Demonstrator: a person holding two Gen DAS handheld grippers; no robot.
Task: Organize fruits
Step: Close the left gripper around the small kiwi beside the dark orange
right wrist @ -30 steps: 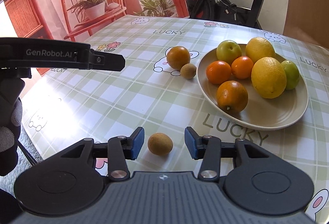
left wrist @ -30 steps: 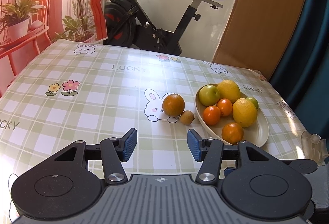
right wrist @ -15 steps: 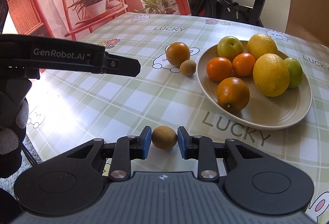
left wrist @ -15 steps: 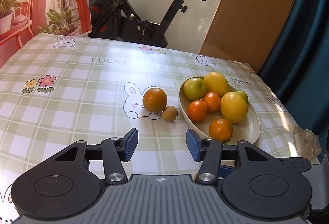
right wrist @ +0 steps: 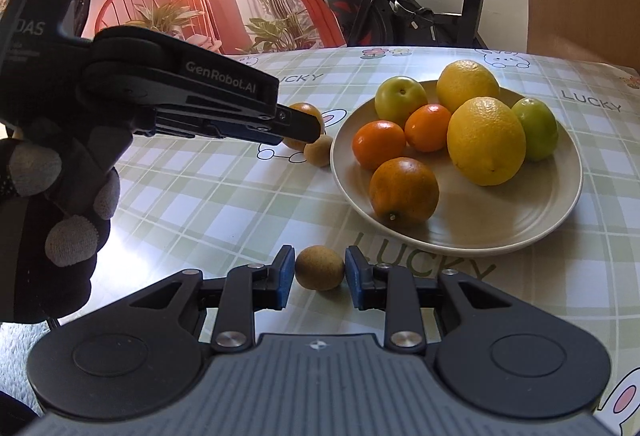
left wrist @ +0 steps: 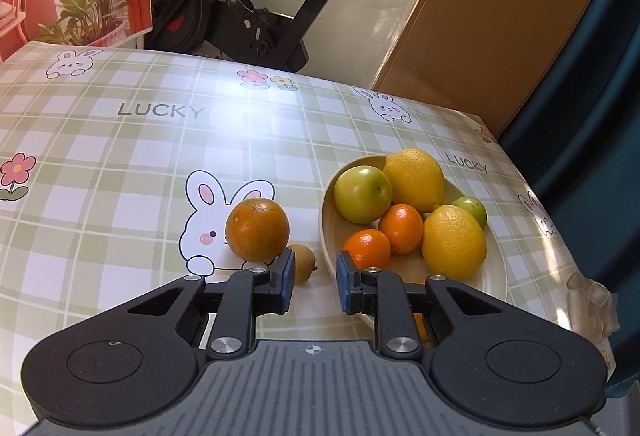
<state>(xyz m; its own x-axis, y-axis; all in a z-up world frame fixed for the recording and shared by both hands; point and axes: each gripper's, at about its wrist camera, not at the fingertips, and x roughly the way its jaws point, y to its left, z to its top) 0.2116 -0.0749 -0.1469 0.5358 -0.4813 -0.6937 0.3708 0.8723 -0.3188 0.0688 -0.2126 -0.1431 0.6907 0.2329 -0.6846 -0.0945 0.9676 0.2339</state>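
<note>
A cream plate [right wrist: 552, 207] holds two lemons, two green fruits and three oranges. In the right wrist view a small brown kiwi [right wrist: 320, 268] lies between the pads of my right gripper [right wrist: 317, 278], which is narrowed around it with thin gaps on both sides. In the left wrist view my left gripper [left wrist: 316, 278] is open and empty, close to a second kiwi [left wrist: 304, 262] and a loose orange [left wrist: 257, 229] beside the plate [left wrist: 332, 236]. The left gripper also shows in the right wrist view [right wrist: 296, 125], over that kiwi [right wrist: 319, 150].
The table wears a green checked cloth with rabbits and "LUCKY" print. Its right edge [left wrist: 560, 236] is near the plate. An exercise bike [left wrist: 256, 15] stands beyond the far edge. A gloved hand [right wrist: 52, 195] holds the left gripper.
My left gripper moved forward to the loose orange and kiwi, its jaws narrower. My right gripper, closed close around the near kiwi half a second ago, now shows slightly wider gaps.
</note>
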